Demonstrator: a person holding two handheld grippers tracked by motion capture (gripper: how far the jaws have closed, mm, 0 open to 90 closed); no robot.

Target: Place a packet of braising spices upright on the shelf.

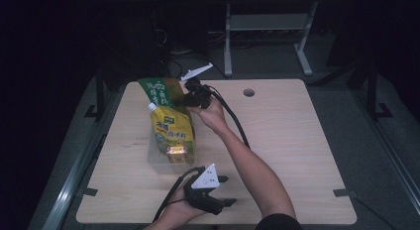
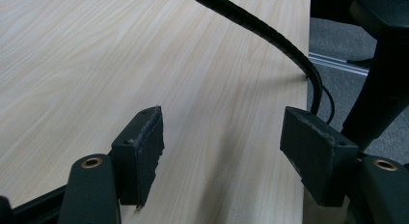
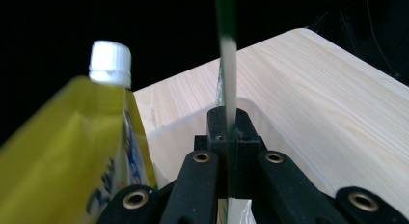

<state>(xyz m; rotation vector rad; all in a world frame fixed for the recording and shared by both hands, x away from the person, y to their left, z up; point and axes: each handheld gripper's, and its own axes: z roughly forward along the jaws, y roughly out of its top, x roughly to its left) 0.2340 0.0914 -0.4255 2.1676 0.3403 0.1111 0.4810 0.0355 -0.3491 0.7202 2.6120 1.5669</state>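
Dark room, light wood worktop [image 1: 297, 141] with a clear plastic bin [image 1: 161, 163] left of centre. Inside the bin: a yellow refill pouch [image 1: 173, 133] with a white cap [image 3: 110, 57], standing tilted, and a green pouch [image 1: 158, 92] behind it at the far end. Right tongs [image 1: 187, 97] pinch the green pouch's thin top edge [image 3: 226, 64], jaws pressed together on it above the bin. Left tongs [image 1: 225, 190] rest low at the near worktop edge, jaws spread, nothing between them, well apart from the bin. Black cable [image 2: 270, 35] crosses the worktop beyond them.
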